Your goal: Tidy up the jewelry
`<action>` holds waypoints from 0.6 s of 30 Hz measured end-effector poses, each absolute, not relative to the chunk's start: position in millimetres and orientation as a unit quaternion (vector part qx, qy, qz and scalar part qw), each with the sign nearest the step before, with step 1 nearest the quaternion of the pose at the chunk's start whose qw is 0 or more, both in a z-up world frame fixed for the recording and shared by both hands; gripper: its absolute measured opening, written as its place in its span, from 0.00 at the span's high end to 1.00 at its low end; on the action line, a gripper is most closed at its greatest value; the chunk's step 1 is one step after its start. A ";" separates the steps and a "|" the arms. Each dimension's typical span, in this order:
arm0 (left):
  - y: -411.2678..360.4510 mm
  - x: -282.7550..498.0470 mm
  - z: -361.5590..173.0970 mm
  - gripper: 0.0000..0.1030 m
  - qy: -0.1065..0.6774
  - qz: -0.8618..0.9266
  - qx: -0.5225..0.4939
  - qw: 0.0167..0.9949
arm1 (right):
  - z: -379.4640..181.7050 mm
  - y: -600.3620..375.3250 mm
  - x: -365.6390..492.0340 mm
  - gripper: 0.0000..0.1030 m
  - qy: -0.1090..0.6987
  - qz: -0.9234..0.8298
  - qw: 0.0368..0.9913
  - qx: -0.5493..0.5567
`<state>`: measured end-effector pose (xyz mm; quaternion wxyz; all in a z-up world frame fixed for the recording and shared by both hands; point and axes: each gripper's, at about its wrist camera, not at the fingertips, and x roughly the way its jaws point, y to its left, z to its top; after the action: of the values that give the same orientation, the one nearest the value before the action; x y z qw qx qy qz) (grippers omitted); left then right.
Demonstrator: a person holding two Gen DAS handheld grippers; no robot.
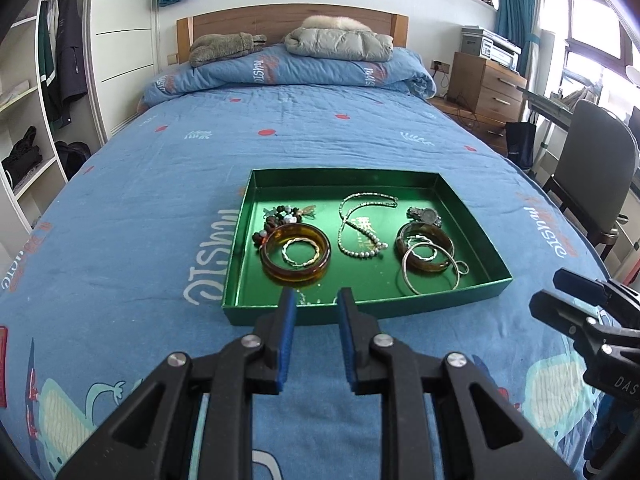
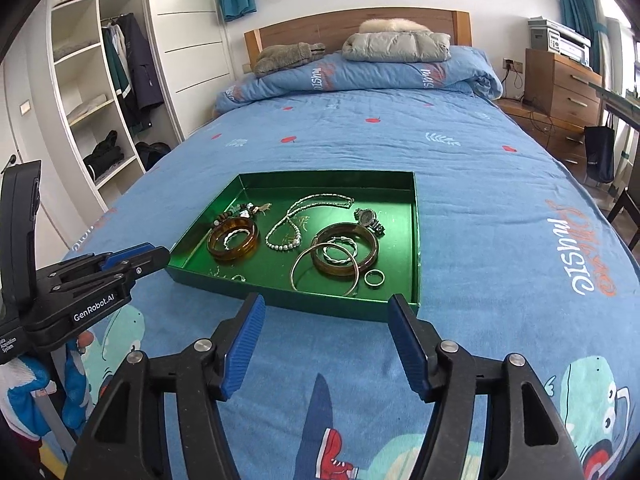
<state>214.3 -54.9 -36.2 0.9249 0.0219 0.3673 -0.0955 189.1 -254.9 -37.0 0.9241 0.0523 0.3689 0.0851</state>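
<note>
Jewelry: in green tray [image 1: 472, 216] on bed [image 1: 160, 208] | two amber bangles [image 1: 295, 255], pearl necklace [image 1: 362, 224], watch [image 1: 425, 215], silver hoops [image 1: 430, 266] | left gripper [image 1: 317, 300] narrowly parted, empty, at tray's near wall | right gripper [image 2: 326, 312] wide apart, empty

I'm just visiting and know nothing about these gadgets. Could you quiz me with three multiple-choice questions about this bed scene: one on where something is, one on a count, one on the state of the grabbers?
1. Where does the pearl necklace lie?
A. in the green tray, between the bangles
B. on the pillow
C. on the chair

2. How many amber bangles are in the tray?
A. one
B. two
C. four

3. How are the left gripper and right gripper?
A. both open and empty
B. both clamping bangles
C. one holds the wristwatch

Answers: 1 A, it sits mid-tray. 2 B, left amber bangle and right amber bangle. 3 A, gaps show between the fingers.
</note>
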 end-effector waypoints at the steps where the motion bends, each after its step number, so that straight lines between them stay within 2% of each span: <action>1: -52.4 209.1 -34.4 0.80 0.365 -0.094 0.021 0.926 | -35.7 -253.5 184.6 0.38 0.369 0.085 0.924 0.052; 18: -13.8 131.3 -2.0 0.80 0.329 -0.049 0.016 0.943 | -17.8 -227.9 108.2 0.30 0.357 0.103 0.927 0.046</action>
<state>131.3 -13.8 -2.0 0.9429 0.0161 0.3289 -0.0489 108.2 -227.9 -17.8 0.9270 0.0460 0.3574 0.1034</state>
